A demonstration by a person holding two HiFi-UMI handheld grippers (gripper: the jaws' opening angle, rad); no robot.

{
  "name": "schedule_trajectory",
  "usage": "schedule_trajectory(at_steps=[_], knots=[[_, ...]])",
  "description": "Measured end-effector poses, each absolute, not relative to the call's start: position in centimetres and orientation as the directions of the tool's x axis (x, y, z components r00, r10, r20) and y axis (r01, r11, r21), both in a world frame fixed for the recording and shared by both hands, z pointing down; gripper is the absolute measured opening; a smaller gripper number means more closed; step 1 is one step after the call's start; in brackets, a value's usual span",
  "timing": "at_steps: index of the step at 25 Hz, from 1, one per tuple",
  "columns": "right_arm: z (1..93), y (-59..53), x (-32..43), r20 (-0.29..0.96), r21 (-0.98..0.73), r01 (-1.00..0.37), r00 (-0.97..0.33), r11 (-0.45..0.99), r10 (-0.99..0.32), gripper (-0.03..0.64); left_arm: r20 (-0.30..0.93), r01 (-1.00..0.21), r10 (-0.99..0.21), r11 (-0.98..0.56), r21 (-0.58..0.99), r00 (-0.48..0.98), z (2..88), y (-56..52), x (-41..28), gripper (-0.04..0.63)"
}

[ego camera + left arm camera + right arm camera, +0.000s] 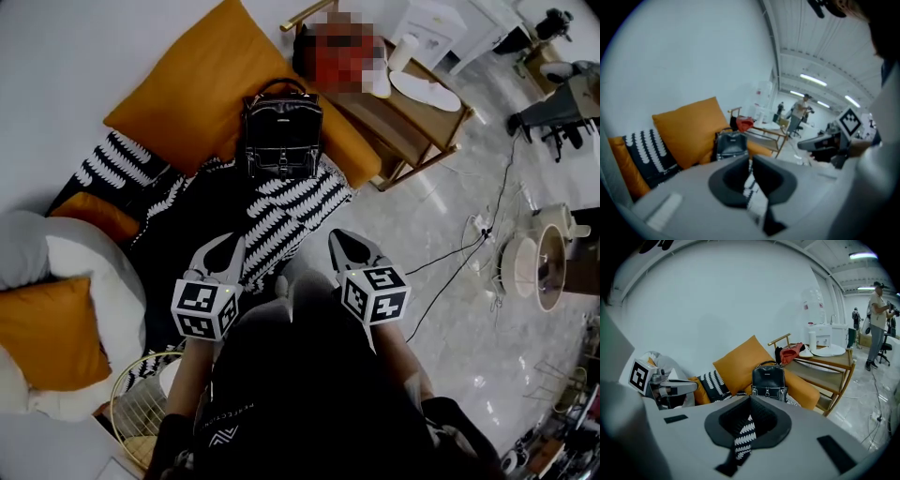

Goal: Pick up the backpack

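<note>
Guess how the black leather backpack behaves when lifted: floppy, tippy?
Black leather backpack holds a boxy shape standing, so probably semi-stiff. It seems propped against the orange cushion, so a push likely topples it. Glossy skin may slip.

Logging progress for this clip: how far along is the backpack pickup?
Done: nothing yet; the black backpack stands untouched against the orange cushion. In hand: the left tongs and right tongs, both shut and empty, point toward it from short of it. To do: reach it, open, grip, lift.
</note>
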State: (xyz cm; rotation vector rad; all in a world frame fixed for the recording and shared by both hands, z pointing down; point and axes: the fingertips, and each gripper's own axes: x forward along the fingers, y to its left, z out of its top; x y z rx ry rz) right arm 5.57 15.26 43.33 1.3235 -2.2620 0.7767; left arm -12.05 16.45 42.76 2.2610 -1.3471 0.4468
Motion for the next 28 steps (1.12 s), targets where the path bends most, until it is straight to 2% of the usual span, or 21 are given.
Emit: schedule_trajectory(at_steps=[3,17,28], knots=[[43.9,13.6,6.0,0.594,-0.271,-0.883,-0.466,0.383,-0.655,0.009,0.509,-0.882,-0.721,-0.414,0.226,0.469,43.5,15.2,-11.9,0.019],[46.7,1.4,6.9,0.621,-0.301,-0.841,-0.531,0.45,-0.576,0.102,0.563,-0.92,-0.727,-0.31,0.241,0.393,46.7,4.2,-11.1,0.151],[51.0,-6.3,7.4,0.646,-0.346,-0.821,-0.559,0.453,-0.519,0.132,0.63,-0.936,-0.692,-0.269,0.226,0.351,50.8,-3.1,-10.5,0.179]])
